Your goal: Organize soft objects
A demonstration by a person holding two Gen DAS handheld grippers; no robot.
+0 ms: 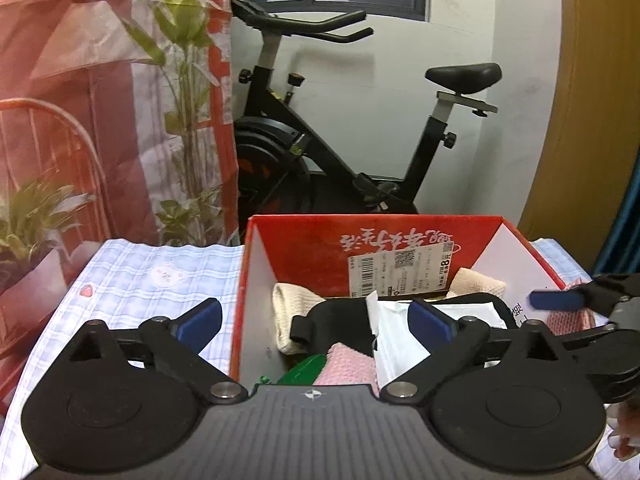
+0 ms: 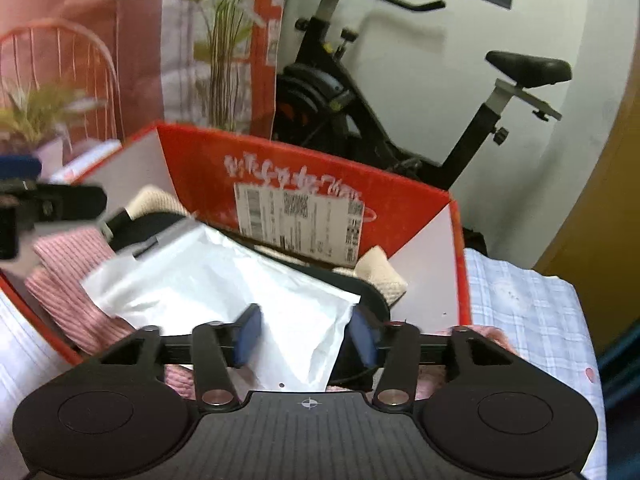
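Note:
A red cardboard box [image 1: 400, 224] with white inner walls stands on the checked cloth and holds soft items: a cream towel [image 1: 286, 304], a black piece [image 1: 336, 320], a pink knitted cloth [image 1: 348, 368], something green [image 1: 300, 372] and a white padded envelope [image 1: 394, 336]. My left gripper [image 1: 316, 322] hangs wide open over the box's near left corner, with nothing touching its pads. My right gripper [image 2: 305, 338] is open above the box [image 2: 280, 152], and the envelope [image 2: 224, 280] lies loose between its blue pads. The pink cloth [image 2: 68, 280] sits to its left.
A black exercise bike [image 1: 340, 152] stands behind the table by the white wall. Potted plants [image 1: 188, 80] and a red-and-white sheet [image 1: 60, 60] fill the left. A wooden door [image 1: 592, 120] is at the right. The blue checked tablecloth [image 1: 160, 276] covers the table around the box.

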